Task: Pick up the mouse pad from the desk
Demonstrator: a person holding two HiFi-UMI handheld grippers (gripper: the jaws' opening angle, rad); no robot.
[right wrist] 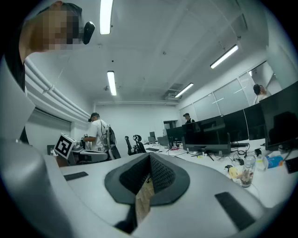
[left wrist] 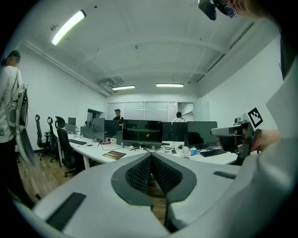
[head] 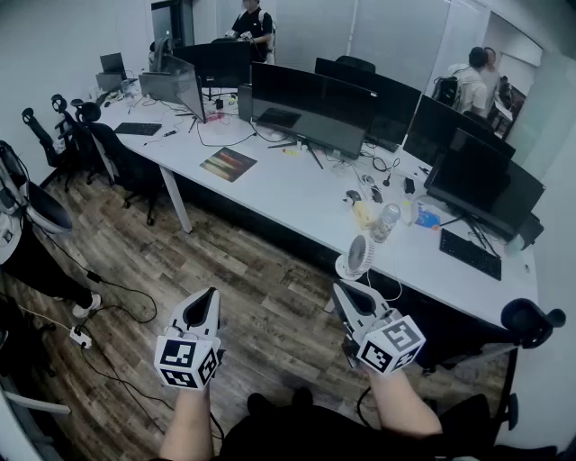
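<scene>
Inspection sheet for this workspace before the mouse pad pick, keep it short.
Surface: long white desk; wood floor in front.
Job's things: mouse pad flat on the desk, untouched.
Clutter: small fan, bottle, keyboard.
Grippers: left claw and right claw shut, empty, short of the desk.
Cables: loose on the desk; power strip on the floor.
Surroundings: office chairs; person at the back.

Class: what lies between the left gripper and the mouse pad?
Head view: only wooden floor and the desk's front edge lie between the left gripper and the mouse pad.
</scene>
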